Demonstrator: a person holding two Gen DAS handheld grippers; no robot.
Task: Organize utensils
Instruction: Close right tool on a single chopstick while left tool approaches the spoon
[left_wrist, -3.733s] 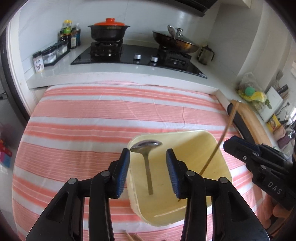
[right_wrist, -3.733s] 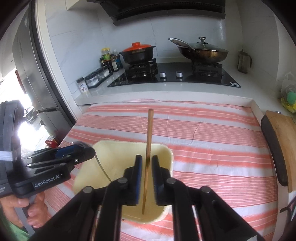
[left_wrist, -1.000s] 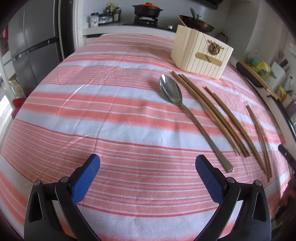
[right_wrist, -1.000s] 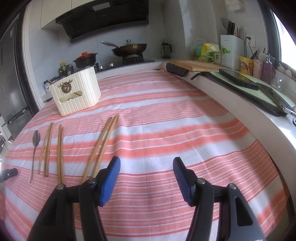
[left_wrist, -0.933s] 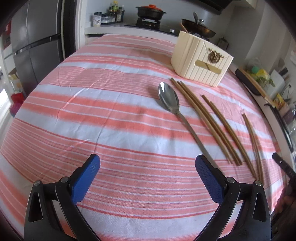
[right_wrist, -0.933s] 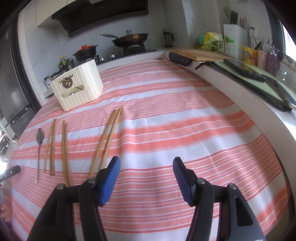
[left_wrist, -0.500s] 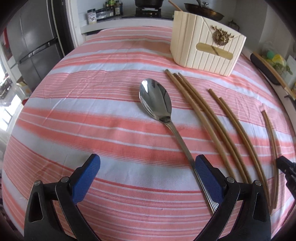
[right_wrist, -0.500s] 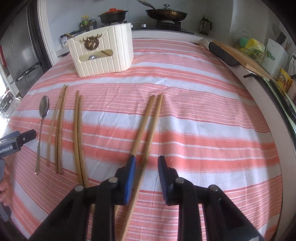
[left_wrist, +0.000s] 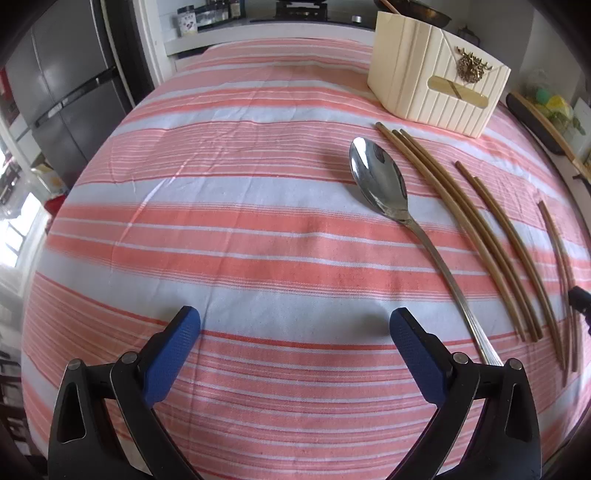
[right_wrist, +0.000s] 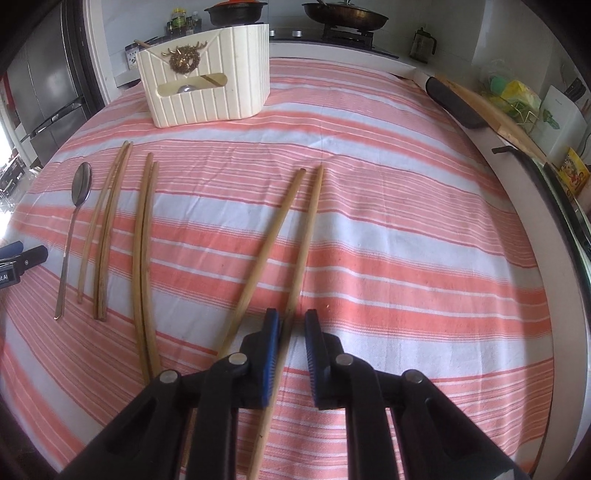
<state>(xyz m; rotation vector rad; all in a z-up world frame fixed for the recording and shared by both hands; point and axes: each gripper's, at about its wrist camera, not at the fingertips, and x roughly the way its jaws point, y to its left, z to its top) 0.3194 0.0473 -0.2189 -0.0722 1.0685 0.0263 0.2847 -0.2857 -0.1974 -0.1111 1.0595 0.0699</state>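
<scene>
Below, my right tool (right_wrist: 290, 325) points down at the striped tabletop (right_wrist: 388, 229), its jaws having just been closing; one chopstick (right_wrist: 306, 236) of the rightmost pair runs between the blue pads, which are nearly together, though I cannot tell whether they press on it. Its partner (right_wrist: 269, 236) lies just left of the tool. Two further chopstick pairs (right_wrist: 142, 236) and a steel spoon (right_wrist: 75, 206) lie side by side on the cloth to the left. Beyond them stands the cream utensil holder (right_wrist: 207, 70). My left tool (left_wrist: 295, 332) hovers over bare cloth with jaws spread wide and nothing between them; the spoon's handle (left_wrist: 454, 291) passes beside its right finger (left_wrist: 417, 354).
</scene>
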